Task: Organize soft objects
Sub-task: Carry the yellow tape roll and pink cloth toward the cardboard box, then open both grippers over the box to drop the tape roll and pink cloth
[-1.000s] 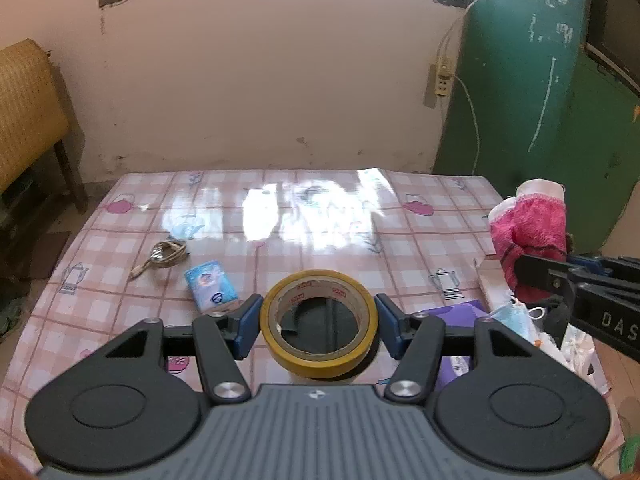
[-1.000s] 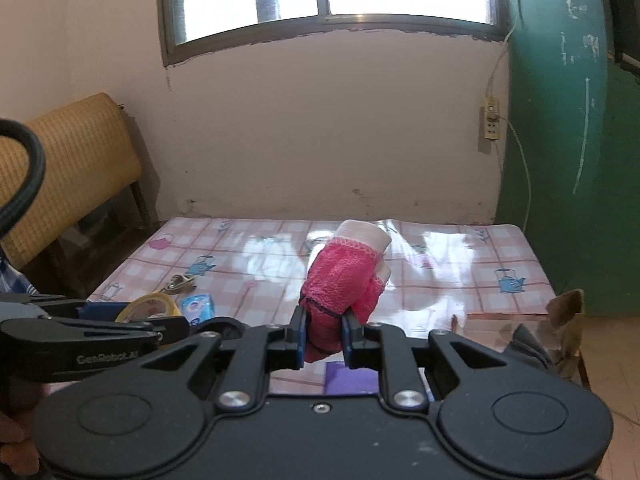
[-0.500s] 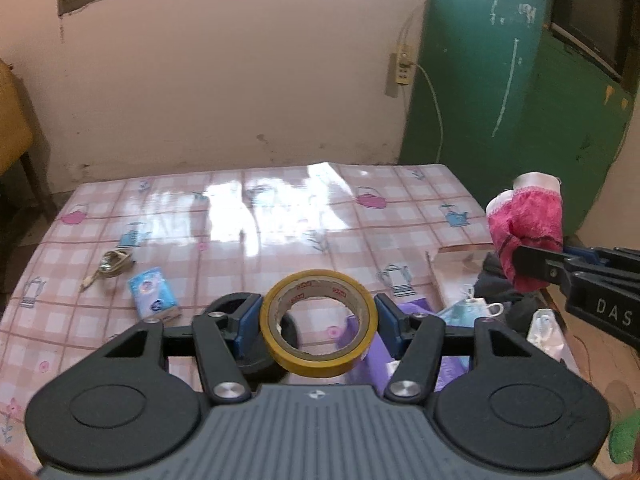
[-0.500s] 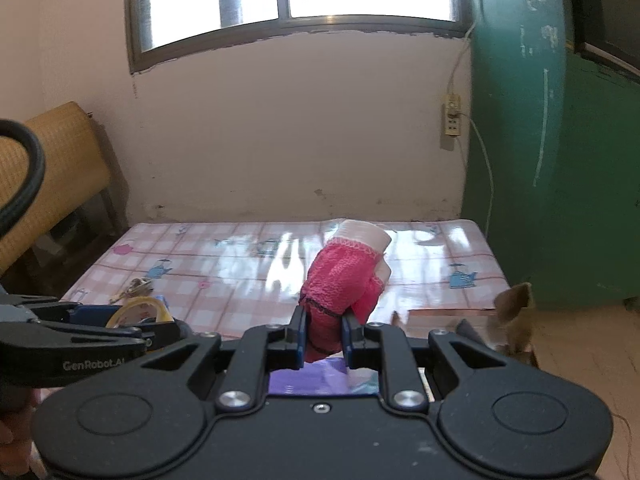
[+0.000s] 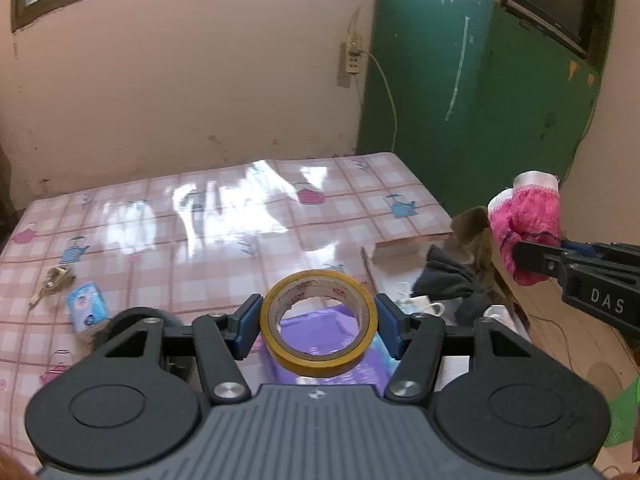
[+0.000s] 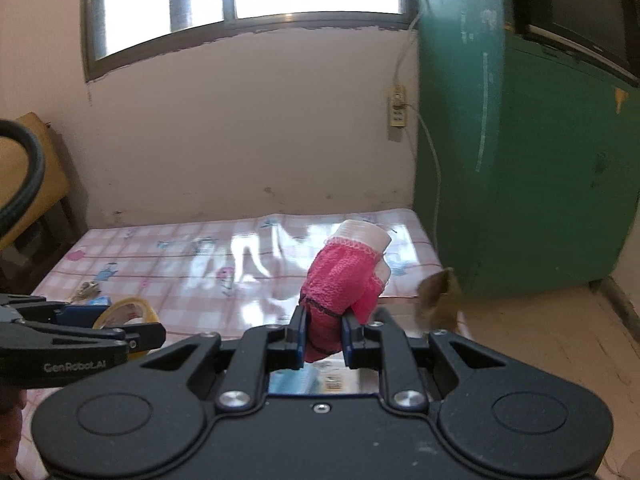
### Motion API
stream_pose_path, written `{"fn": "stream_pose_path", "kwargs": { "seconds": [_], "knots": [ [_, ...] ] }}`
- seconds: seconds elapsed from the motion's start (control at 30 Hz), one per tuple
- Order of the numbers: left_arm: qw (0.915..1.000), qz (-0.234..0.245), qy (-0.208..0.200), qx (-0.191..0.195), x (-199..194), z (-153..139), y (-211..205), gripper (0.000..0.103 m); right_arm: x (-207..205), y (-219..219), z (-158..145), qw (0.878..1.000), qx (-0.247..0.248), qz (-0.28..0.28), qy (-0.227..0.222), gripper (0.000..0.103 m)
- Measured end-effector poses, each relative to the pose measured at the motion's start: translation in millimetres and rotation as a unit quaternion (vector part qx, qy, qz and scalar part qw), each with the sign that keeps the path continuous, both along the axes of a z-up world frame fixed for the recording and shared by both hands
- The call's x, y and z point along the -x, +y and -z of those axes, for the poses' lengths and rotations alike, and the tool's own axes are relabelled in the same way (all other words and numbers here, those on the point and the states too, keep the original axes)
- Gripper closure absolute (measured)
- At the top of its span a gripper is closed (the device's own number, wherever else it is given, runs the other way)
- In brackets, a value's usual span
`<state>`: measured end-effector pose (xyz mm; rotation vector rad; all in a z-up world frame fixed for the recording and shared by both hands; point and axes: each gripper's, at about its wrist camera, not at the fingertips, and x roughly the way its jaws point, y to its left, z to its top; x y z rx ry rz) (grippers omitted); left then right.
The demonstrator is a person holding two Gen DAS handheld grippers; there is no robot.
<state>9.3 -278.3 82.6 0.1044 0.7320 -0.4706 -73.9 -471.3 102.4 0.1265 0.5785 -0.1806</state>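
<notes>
My left gripper (image 5: 319, 322) is shut on a yellow tape roll (image 5: 319, 322) and holds it above a purple packet (image 5: 320, 344) at the table's right end. My right gripper (image 6: 323, 338) is shut on a pink knitted cloth (image 6: 344, 284) wrapped over a white plastic piece. The cloth also shows at the right of the left wrist view (image 5: 526, 220). The tape roll shows at the lower left of the right wrist view (image 6: 126, 312).
The table has a pink checked cover (image 5: 224, 216). On its left lie a blue tissue pack (image 5: 86, 310) and a small cord bundle (image 5: 52, 284). A cardboard box (image 5: 404, 246) with dark cloth (image 5: 448, 276) and face masks stands at the right edge. A green cabinet (image 6: 540, 168) is behind.
Both grippers have swung to the right toward the cardboard box, still holding the tape roll and the pink cloth. The purple packet now lies under the tape roll.
</notes>
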Motion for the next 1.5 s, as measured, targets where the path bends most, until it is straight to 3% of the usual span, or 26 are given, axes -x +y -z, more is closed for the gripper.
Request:
{"fn": "stream_pose_path", "kwargs": {
  "seconds": [0.6, 1.17, 1.27, 1.37, 1.4, 1.5],
  "knots": [
    [0.9985, 0.051, 0.021, 0.002, 4, 21, -70, 0.042, 8, -72, 22, 0.998, -0.003, 0.052, 0.022, 0.082],
    [0.9951, 0.083, 0.053, 0.006, -7, 53, -102, 0.042, -16, -85, 48, 0.998, -0.017, 0.023, 0.051, 0.079],
    [0.9938, 0.095, 0.056, 0.014, -9, 58, -105, 0.041, -19, -84, 51, 0.998, -0.018, 0.018, 0.057, 0.075],
    [0.9945, 0.096, 0.042, 0.007, -7, 60, -107, 0.024, -20, -84, 53, 0.998, -0.033, 0.007, 0.061, 0.071],
    [0.9947, 0.095, 0.039, 0.006, -7, 60, -105, 0.024, -19, -83, 54, 0.997, -0.035, 0.002, 0.063, 0.07],
    [0.9956, 0.083, 0.044, 0.004, -11, 60, -99, 0.024, -19, -80, 54, 0.997, -0.035, -0.013, 0.067, 0.053]
  ]
}}
